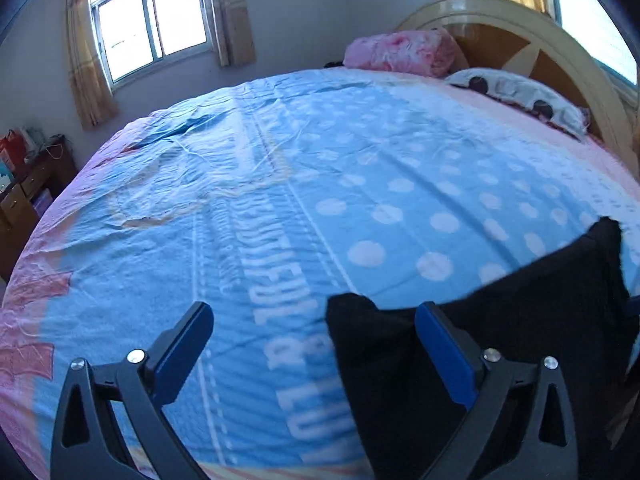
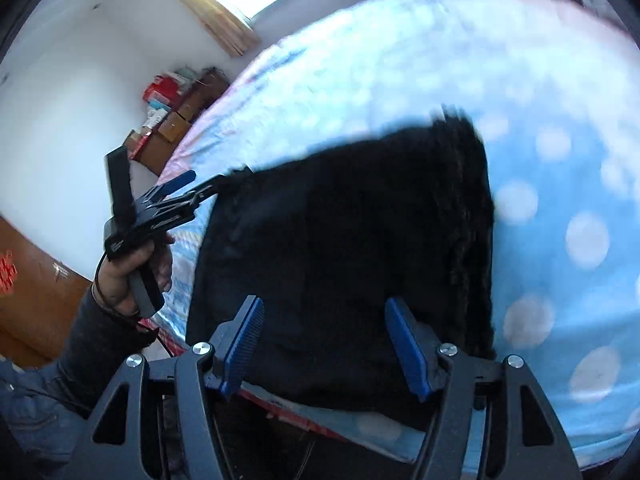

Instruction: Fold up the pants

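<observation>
The black pants lie folded in a thick dark block on the blue dotted bed sheet, near the bed's front edge. My right gripper hovers over their near end, open, with the cloth below the blue pads and not pinched. My left gripper is open wide above the sheet. Its right finger is over the pants, whose corner reaches in below the gap. In the right wrist view a hand holds the left gripper at the pants' far left corner.
A pink blanket roll and a pillow lie at the wooden headboard. A curtained window is in the far wall. A wooden desk with boxes stands beside the bed's far side.
</observation>
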Demonstrator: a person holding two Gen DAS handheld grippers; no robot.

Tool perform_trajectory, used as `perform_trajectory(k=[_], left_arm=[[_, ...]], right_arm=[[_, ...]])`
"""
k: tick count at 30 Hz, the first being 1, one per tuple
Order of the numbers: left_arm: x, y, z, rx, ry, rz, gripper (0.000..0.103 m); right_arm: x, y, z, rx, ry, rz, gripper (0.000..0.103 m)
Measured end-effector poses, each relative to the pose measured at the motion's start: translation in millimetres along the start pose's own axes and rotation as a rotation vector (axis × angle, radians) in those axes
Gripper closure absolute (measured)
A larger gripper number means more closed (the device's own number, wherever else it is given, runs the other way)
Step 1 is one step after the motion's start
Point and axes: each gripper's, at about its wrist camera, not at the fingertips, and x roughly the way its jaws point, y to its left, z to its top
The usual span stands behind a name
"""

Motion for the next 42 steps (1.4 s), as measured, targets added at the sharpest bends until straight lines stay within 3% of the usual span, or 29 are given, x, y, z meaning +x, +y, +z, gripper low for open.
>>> perform_trajectory(k=[2, 5, 12, 16, 21, 25, 29, 34, 37, 42], left_arm=[[18.7, -5.8, 0.2, 0.033, 0.046, 0.017, 0.000], [38.5, -11.1, -0.3, 0.046, 0.090, 0.036, 0.000], [49.5, -16.1, 5.0, 0.034, 0.094, 0.055, 0.000], [33.8, -14.1, 9.1, 0.031, 0.076, 0.074, 0.000], [-23.1, -14.3, 12.2, -0.006, -0.027, 0.033, 0.000], [-43.5, -31.4, -1.1, 0.013, -0.025, -0.031, 0.000], [-41.1, -52.3, -23.8, 0.039, 0.024, -0.069, 0.000], [-16.2, -58.4, -47.5, 0.026, 0.098, -0.092, 0.000], [-1.9, -48.9, -47.2, -0.033, 0.125, -0.157, 0.000], [-14.7, -44.7, -25.6, 0.011, 0.056, -0.105, 0.000]], right_arm=[[-0.4, 1.6, 2.5, -0.009, -0.017, 0.016, 0.038], [14.9, -16.8, 0.7, 0.041, 0.019, -0.073, 0.038], [12.8, -42.0, -6.0, 0.103, 0.009, -0.001, 0.038], [6.8, -34.6, -4.8, 0.084, 0.009, -0.029, 0.038], [-12.1, -10.9, -3.3, 0.006, -0.083, -0.096, 0.038], [-12.7, 6.9, 8.3, -0.044, -0.113, -0.085, 0.038], [3.7, 14.8, 20.7, -0.095, -0.114, -0.123, 0.038], [32.6, -11.5, 31.6, 0.011, -0.028, -0.164, 0.038], [37.1, -15.6, 29.3, -0.002, -0.020, -0.161, 0.038], [7.0, -6.2, 28.5, -0.020, -0.104, -0.138, 0.038]])
